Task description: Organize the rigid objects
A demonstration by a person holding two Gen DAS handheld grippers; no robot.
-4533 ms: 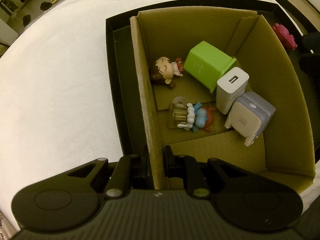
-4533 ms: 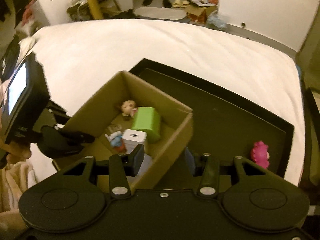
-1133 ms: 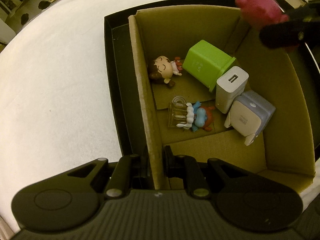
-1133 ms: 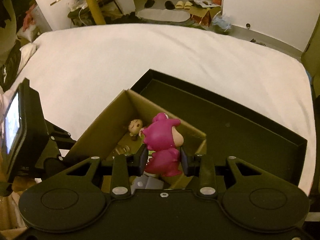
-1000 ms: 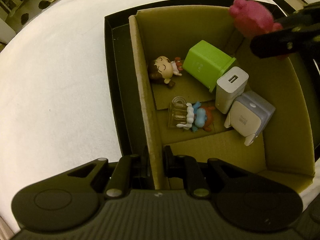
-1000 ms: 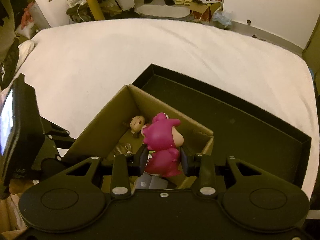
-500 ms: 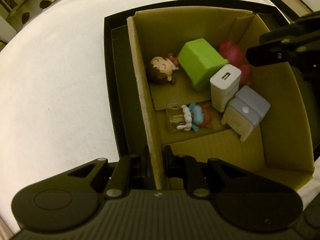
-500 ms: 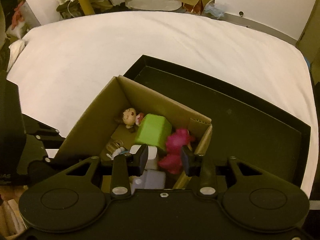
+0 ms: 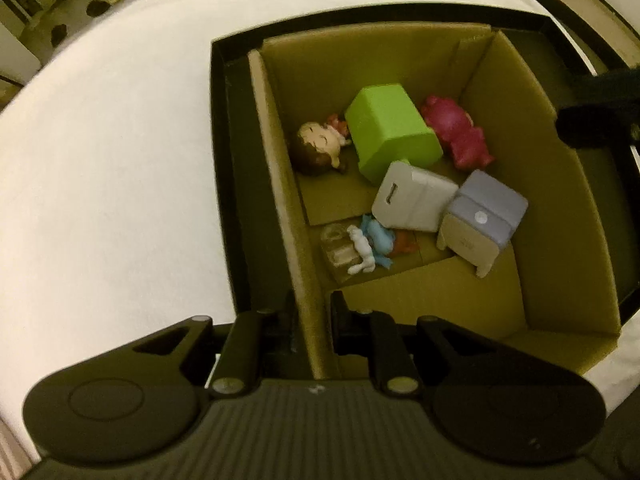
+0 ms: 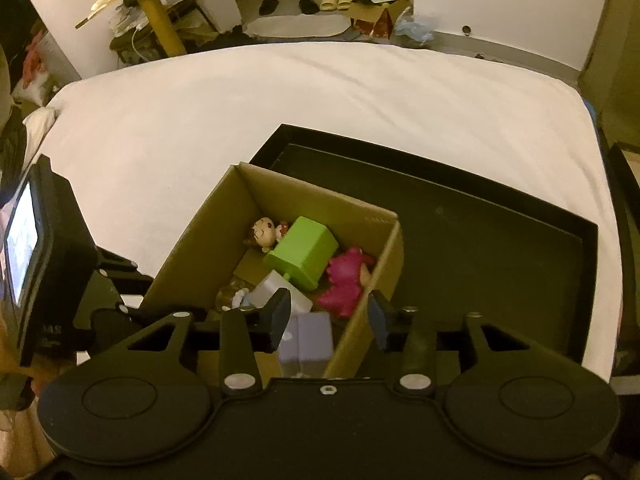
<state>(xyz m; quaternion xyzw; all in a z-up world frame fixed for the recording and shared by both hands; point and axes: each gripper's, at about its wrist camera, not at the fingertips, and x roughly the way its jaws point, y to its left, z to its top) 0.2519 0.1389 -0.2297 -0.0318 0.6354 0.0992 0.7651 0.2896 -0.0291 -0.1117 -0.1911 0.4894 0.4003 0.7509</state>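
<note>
Releasing pink toy (image 10: 346, 280) into cardboard box (image 10: 208, 220) ahead of right gripper (image 10: 326, 316), jaws just parted, empty; left gripper (image 9: 312, 320) clamping box wall.

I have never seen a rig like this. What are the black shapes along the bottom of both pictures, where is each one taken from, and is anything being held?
Each picture comes from a camera on a handheld two-finger tool, looking along its fingers; a person holds one per hand. The left tool is shut on the near wall of the cardboard box. The right tool holds nothing: its jaws have just been opening, above the box. The box sits in a black tray on a white sheet. Inside lie a pink toy, a green block, a sleeping-face figurine, a blue figurine, a white charger and a lavender adapter.
</note>
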